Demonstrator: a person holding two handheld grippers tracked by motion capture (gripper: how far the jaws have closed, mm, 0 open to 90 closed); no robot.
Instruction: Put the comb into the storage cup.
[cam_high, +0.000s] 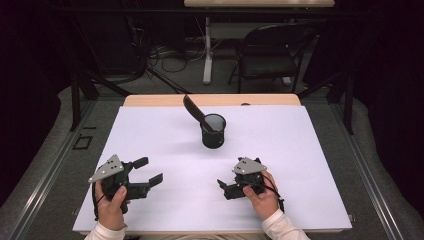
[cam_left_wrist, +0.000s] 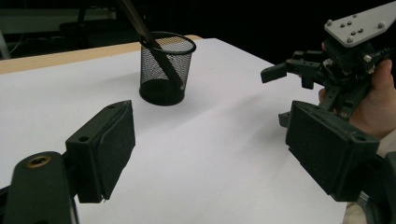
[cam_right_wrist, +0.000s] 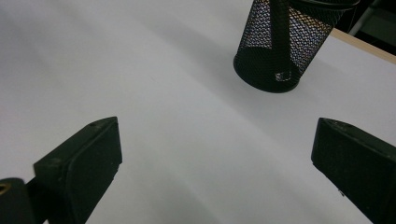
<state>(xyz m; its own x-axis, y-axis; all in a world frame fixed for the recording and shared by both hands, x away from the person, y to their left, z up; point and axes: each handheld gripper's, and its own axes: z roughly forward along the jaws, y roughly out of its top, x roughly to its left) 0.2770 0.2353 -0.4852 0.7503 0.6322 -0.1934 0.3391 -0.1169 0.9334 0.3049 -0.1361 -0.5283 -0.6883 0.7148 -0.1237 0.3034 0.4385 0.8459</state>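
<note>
Both grippers, left gripper (cam_high: 151, 171) and right gripper (cam_high: 223, 186), resting released, grasping nothing. Risk: spatula (cam_high: 194, 112) leaning in mesh cup (cam_high: 213, 131); careless pull tipping cup.

This looks like a lab or recording studio set up for data capture. A table (cam_high: 320, 210) covered with a plain white sheet fills the middle of the high view, with dark curtains (cam_high: 30, 75) closing in the left and right edges. At the top centre, loose cables (cam_high: 165, 57) lie tangled on a grey carpet (cam_high: 220, 85), beside a white desk leg (cam_high: 207, 50) and a black folding chair (cam_high: 272, 52) at the upper right. Metal rails (cam_high: 45, 175) run along the floor at the lower left and right.
</note>
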